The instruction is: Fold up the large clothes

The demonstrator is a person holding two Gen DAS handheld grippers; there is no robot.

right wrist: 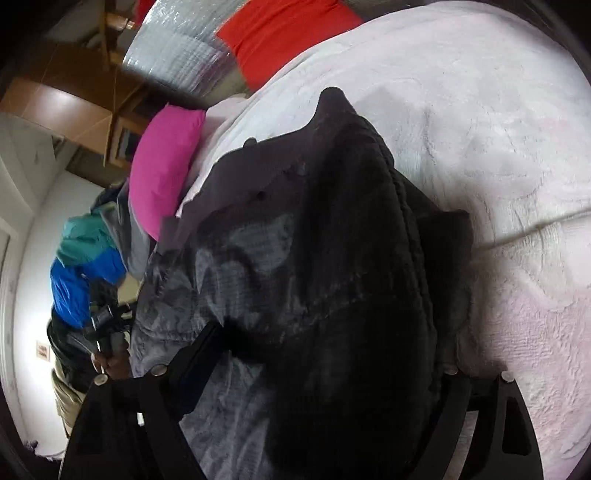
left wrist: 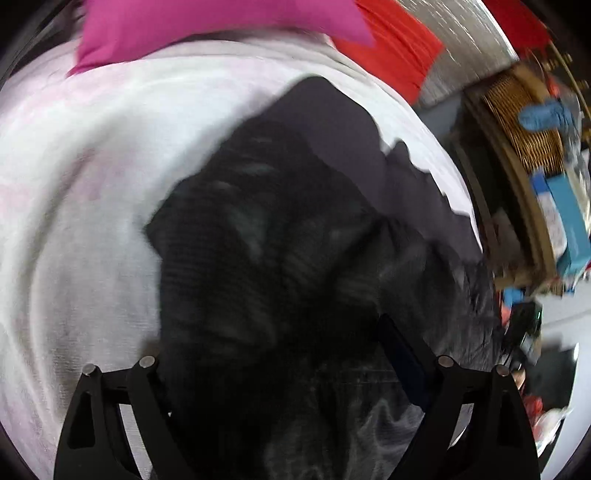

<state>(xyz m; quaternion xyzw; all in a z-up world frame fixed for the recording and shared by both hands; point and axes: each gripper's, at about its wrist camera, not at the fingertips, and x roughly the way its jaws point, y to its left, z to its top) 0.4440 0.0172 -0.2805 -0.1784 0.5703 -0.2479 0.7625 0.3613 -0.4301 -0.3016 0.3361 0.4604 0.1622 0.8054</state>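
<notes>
Black jacket (left wrist: 258, 240) bunches between both grippers' jaws over the white bedspread (left wrist: 74, 184); whether either grips is unclear; edges should be aligned before creasing.

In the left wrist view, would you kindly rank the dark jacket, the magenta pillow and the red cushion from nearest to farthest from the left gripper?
1. Dark ribbed jacket: lies between the fingers of the left gripper, centre.
2. Magenta pillow: far end of the white blanket, upper left.
3. Red cushion: behind the pillow, upper right; close to call.

Both wrist views close above dark garment (left wrist: 280, 240) (right wrist: 332, 258), sharing white bedspread (left wrist: 92, 184) (right wrist: 498, 147).
</notes>
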